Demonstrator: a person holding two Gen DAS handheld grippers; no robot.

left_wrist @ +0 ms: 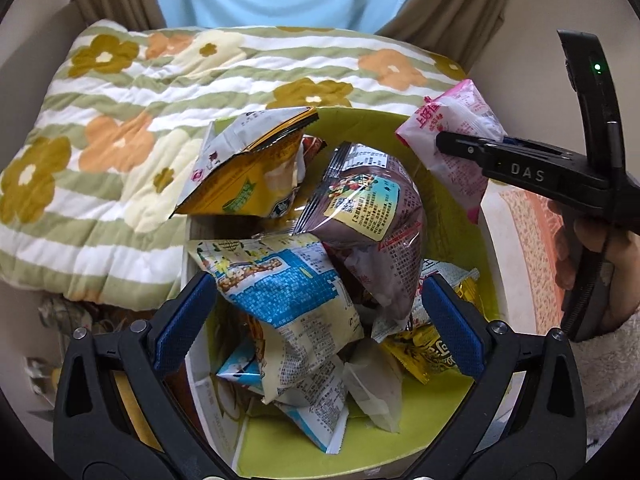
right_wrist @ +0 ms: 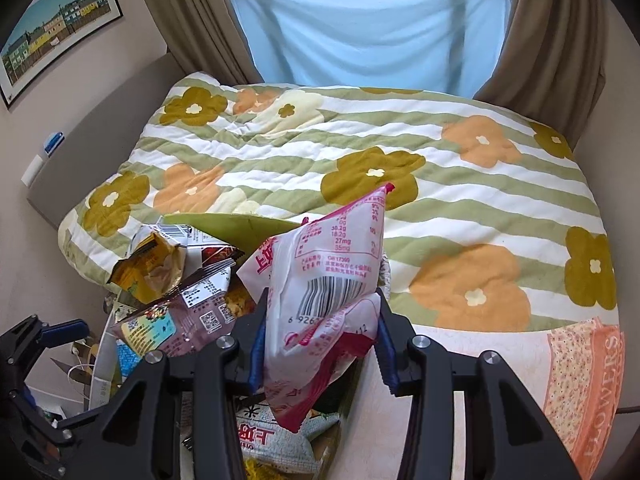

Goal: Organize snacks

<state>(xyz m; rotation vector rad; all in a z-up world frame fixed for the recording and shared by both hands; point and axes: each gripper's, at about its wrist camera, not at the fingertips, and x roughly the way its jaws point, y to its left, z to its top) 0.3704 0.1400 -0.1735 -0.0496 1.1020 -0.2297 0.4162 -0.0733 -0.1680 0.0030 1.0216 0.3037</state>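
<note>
A box with a lime-green inside (left_wrist: 420,428) stands at the bed's foot, full of snack packets: a yellow packet (left_wrist: 248,184), a purple packet (left_wrist: 372,216) and a blue-and-white packet (left_wrist: 288,300). My left gripper (left_wrist: 320,320) is open and empty, its blue pads either side of the pile just above the box. My right gripper (right_wrist: 320,340) is shut on a pink-and-white packet (right_wrist: 328,280) and holds it above the box's right rim. The pink packet (left_wrist: 456,136) and the right gripper (left_wrist: 440,142) also show in the left wrist view at upper right.
A bed with a green-striped flowered quilt (right_wrist: 360,168) lies behind the box. A peach "FLOWERS" cloth (right_wrist: 580,380) covers the surface to the right. Brown curtains and a blue sheet (right_wrist: 368,28) hang at the window. Clutter with scissors (right_wrist: 76,372) sits left of the box.
</note>
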